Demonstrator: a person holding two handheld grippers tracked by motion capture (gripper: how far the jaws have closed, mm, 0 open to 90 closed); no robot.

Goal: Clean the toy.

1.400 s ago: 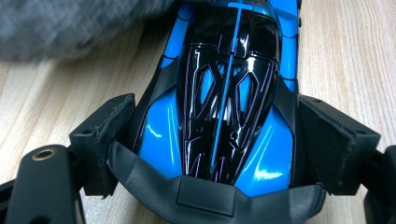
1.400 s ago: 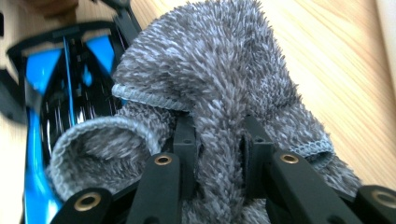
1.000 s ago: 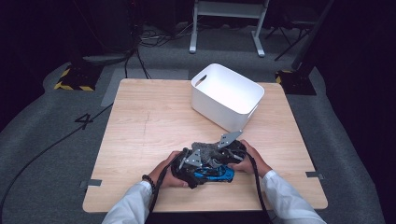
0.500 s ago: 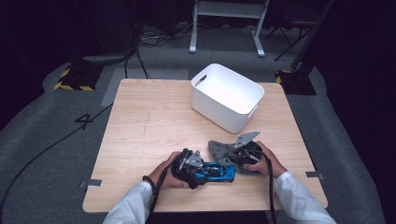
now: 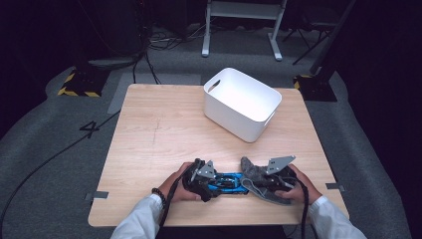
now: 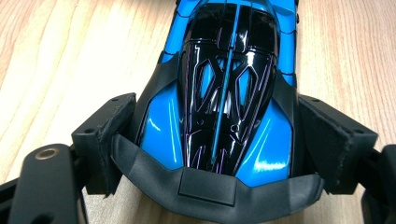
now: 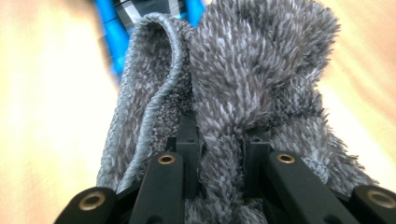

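Note:
A blue and black toy car (image 5: 226,182) lies on the wooden table (image 5: 159,129) near its front edge. My left gripper (image 5: 215,182) holds it from the left. In the left gripper view the padded jaws press both flanks of the car (image 6: 224,93) at its rear, so the left gripper (image 6: 219,137) is shut on it. Just right of the car, my right gripper (image 5: 260,180) is shut on a grey fluffy cloth (image 5: 251,172). In the right gripper view the cloth (image 7: 261,60) bunches up between the narrow jaws of the right gripper (image 7: 219,140) and hides most of the car behind it.
A white plastic bin (image 5: 241,102) stands at the back right of the table, tilted on the diagonal. Bare wood lies to the left and in the middle. Dark floor with cables and stands surrounds the table.
My right gripper has carried the grey cloth to the right, off the top of the car to a spot beside its front end. The left gripper and the car have stayed put.

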